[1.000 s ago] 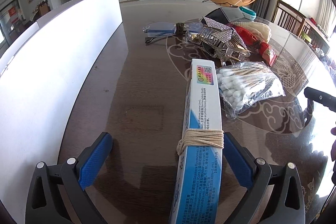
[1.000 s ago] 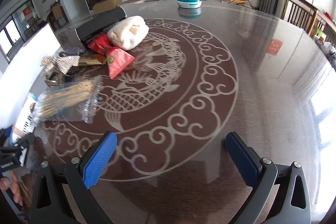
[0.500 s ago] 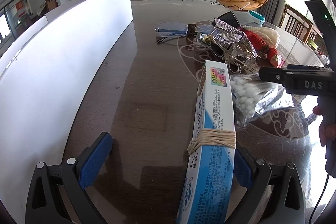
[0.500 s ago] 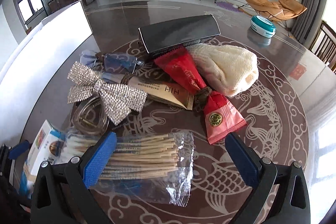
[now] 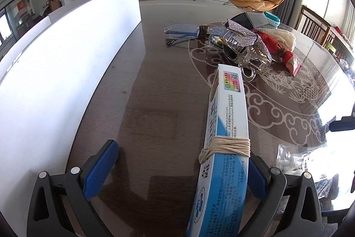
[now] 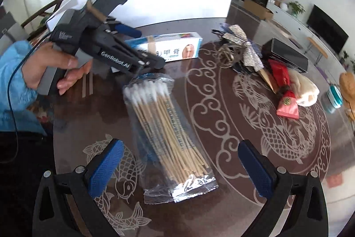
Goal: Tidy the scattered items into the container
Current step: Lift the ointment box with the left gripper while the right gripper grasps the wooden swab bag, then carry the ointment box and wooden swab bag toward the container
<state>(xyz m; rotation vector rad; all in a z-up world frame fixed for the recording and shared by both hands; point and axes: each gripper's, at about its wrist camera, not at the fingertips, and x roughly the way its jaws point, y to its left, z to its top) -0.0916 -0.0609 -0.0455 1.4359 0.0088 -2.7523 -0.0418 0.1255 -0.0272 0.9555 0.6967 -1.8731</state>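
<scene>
A blue-and-white toothpaste box (image 5: 226, 143) wound with string lies between the fingers of my open left gripper (image 5: 177, 170), against the right pad (image 5: 255, 179); the left pad stands apart from it. The box also shows in the right wrist view (image 6: 175, 49). A clear bag of cotton swabs (image 6: 168, 128) lies on the table between the fingers of my open right gripper (image 6: 179, 168), untouched. The white container (image 5: 55, 72) stands to the left of the box.
Further out on the dark round table (image 5: 159, 90) lie glasses (image 5: 184, 30), a glittery bow hair clip (image 5: 246, 46), a red packet (image 6: 284, 92), a cream cloth (image 6: 306, 90), a black case (image 6: 286, 54) and a teal device (image 6: 334, 96).
The right gripper has swung round to the left and now looks down over the swab bag towards the left gripper. The left gripper has held its place around the box.
</scene>
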